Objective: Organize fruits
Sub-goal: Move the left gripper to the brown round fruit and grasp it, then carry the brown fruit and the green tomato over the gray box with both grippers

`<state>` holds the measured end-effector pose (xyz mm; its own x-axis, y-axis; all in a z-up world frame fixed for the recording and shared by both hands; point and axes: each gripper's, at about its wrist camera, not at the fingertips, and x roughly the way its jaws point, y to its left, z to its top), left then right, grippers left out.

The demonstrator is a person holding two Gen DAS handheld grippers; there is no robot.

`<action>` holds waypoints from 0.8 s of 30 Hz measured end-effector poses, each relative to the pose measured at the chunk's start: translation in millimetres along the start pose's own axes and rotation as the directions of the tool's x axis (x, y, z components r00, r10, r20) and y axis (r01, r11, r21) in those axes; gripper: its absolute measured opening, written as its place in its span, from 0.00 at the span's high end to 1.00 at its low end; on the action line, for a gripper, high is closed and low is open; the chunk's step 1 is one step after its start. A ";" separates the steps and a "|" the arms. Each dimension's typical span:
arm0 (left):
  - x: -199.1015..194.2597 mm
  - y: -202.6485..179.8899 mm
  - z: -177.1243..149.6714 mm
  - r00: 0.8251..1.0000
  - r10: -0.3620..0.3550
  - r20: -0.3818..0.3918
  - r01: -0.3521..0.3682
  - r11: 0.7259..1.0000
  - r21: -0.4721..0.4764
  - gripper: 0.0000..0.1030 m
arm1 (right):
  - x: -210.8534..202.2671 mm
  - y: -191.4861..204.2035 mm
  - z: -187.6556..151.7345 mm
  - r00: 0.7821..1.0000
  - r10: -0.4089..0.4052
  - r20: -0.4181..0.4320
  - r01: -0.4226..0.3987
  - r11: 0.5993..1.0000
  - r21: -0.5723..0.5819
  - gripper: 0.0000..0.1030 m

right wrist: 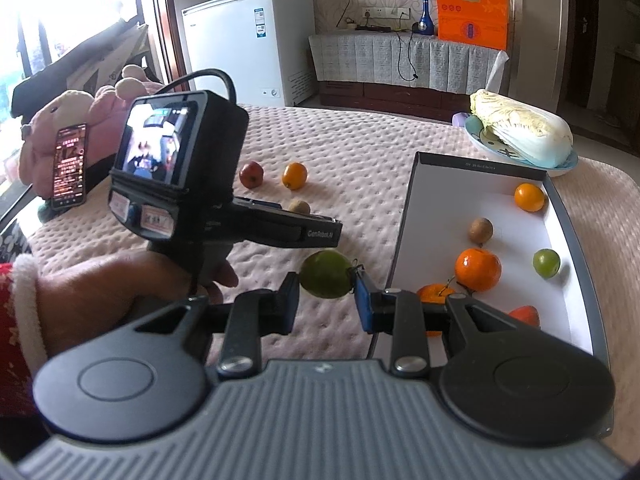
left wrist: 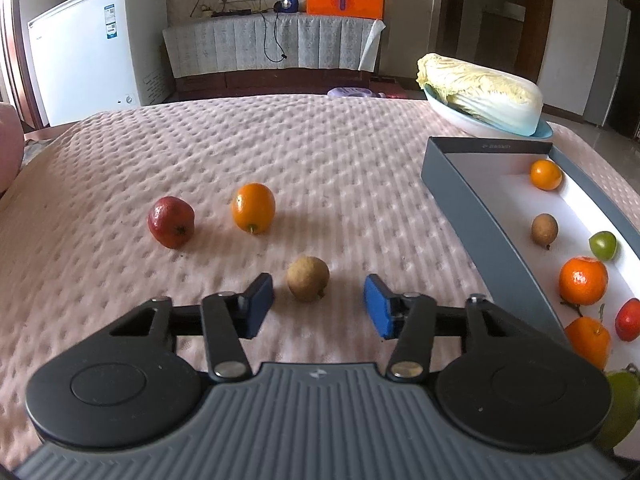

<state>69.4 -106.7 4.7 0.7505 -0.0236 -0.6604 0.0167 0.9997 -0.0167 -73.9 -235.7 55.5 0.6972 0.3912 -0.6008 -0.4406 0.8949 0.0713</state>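
On a desk (left wrist: 320, 152) under a pink dimpled cloth, the left hand-held gripper (left wrist: 319, 306) stands wide open around a brown longan (left wrist: 307, 283), pads clear of it. Behind lie a red fruit (left wrist: 171, 227) and an orange kumquat (left wrist: 253, 208). The right hand-held gripper (right wrist: 327, 296) clamps a green fruit (right wrist: 326, 274) beside the gray box (right wrist: 404, 220) holding sorted fruit. A cabbage (right wrist: 520, 130) on a plate (right wrist: 568, 164) sits beyond; the left device blocks part of the right view.

Bright daylight, the window (right wrist: 52, 12) blown out, soft shadows, fisheye bending at edges.
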 end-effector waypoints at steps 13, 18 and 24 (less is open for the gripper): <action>-2.7 3.7 -0.1 1.000 -0.004 0.012 0.004 1.000 0.012 0.75 | 9.9 0.5 -2.5 1.000 -0.012 -0.023 0.012 1.000 0.009 0.68; -7.7 7.6 1.4 1.000 -0.015 0.021 0.015 1.000 0.012 0.75 | 15.2 2.9 -0.8 1.000 -0.012 -0.023 0.013 1.000 0.003 0.68; -13.1 18.3 2.9 1.000 -0.006 0.026 0.006 1.000 -0.003 0.75 | 18.7 9.2 -0.1 1.000 -0.003 -0.026 0.003 1.000 -0.006 0.68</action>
<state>61.8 -88.0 15.1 0.7672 -0.0299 -0.6407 0.0192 0.9995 -0.0236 -65.0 -220.2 44.9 0.6836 0.3831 -0.6212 -0.4423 0.8945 0.0649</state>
